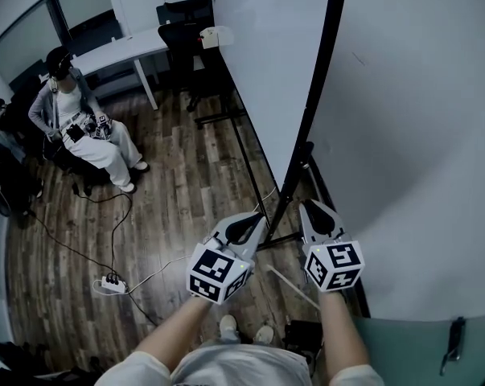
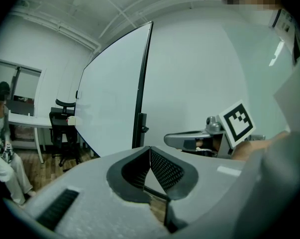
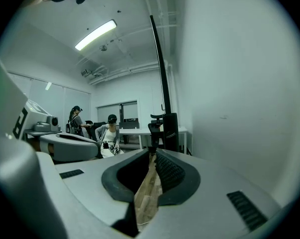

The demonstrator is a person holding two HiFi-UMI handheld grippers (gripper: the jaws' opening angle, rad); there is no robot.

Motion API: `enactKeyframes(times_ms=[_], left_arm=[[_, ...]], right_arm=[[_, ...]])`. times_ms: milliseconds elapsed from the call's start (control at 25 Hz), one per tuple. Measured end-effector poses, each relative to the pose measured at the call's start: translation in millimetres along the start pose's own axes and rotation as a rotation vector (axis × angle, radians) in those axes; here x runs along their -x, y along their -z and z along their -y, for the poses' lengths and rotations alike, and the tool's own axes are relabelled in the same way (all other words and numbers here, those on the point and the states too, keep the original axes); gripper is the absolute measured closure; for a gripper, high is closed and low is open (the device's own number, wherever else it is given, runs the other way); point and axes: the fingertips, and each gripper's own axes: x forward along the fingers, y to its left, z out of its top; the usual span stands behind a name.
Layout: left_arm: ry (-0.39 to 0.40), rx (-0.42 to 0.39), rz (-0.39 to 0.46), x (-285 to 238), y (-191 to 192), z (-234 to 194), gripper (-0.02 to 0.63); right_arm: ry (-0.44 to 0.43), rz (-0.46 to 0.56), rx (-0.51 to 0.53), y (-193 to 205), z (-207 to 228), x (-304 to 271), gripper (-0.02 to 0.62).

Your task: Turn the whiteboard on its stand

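Observation:
The whiteboard (image 1: pixel 258 63) stands on its black stand (image 1: pixel 284 207), seen nearly edge-on, with its near black side post (image 1: pixel 314 95) running up the picture. My left gripper (image 1: pixel 256 219) is just left of the post's foot, shut and empty. My right gripper (image 1: pixel 309 207) is just right of it, also shut and empty. Neither visibly touches the post. In the left gripper view the board's white face (image 2: pixel 110 98) stretches away left, beyond my left gripper (image 2: pixel 150 149). In the right gripper view the post (image 3: pixel 159 68) and its black bracket (image 3: pixel 167 126) rise beyond my right gripper (image 3: pixel 152 154).
A white wall (image 1: pixel 419 135) runs close along the right of the board. A person (image 1: pixel 81 127) sits at the left on the wooden floor area, near a white desk (image 1: pixel 121 51) and a black office chair (image 1: pixel 186 30). A power strip (image 1: pixel 112 283) with cables lies on the floor.

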Motion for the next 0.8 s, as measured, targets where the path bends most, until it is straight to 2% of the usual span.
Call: enactKeyframes(times_ms=[160, 440, 600, 800], left_arm=[[-0.008, 0.013, 0.015, -6, -5, -6, 0.595], [-0.027, 0.001, -0.011, -15, 4, -22, 0.595], [-0.032, 0.005, -0.017, -10, 6, -32, 0.595], [-0.044, 0.021, -0.039, -2, 20, -41, 0.595]], right_arm=[[0.026, -0.014, -0.002, 3, 15, -24, 0.58], [0.07, -0.027, -0.036, 10, 39, -51, 0.48], [0.06, -0.045, -0.017, 8, 40, -70, 0.425], [0.071, -0.059, -0.017, 9, 45, -95, 0.405]])
